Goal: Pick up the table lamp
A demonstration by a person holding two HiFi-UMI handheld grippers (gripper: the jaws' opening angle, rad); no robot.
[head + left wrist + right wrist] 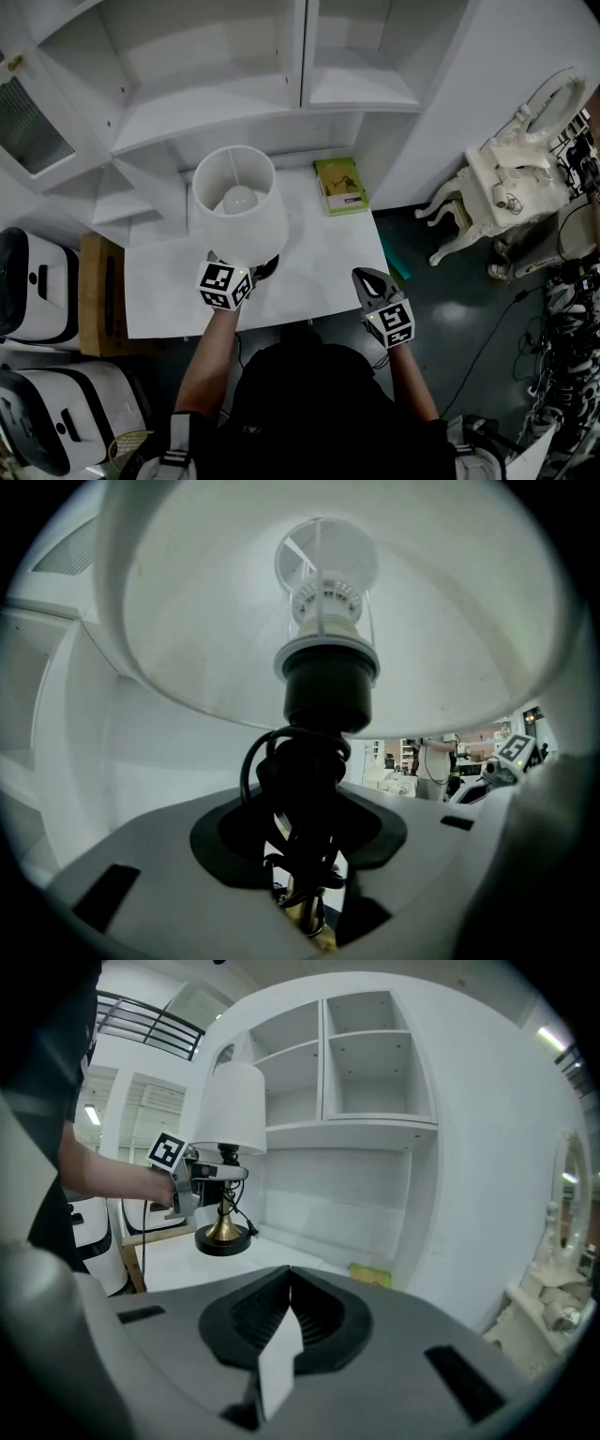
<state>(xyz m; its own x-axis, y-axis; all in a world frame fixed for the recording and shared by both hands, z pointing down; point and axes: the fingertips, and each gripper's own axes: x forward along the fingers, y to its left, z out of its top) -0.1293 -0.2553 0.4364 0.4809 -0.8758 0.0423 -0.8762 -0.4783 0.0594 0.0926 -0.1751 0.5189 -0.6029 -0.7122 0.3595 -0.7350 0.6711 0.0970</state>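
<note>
The table lamp [236, 202] has a white shade, a brass stem and a black round base [223, 1239]. My left gripper [230, 265] is shut on its stem just under the shade, where the black cord is coiled [309, 789]. It holds the lamp upright, with the base a little above the white table [319, 262]. The bulb [326, 583] shows from below, inside the shade. My right gripper [370, 281] hangs at the table's front right edge. Its jaws are shut with nothing held [289, 1283], and it is well apart from the lamp.
A green book [340, 185] lies at the table's back right corner. White shelves [234, 94] rise behind the table. An ornate white chair [506, 178] stands to the right, beside tangled cables. White machines [33, 281] and a wooden stand [98, 291] are on the left.
</note>
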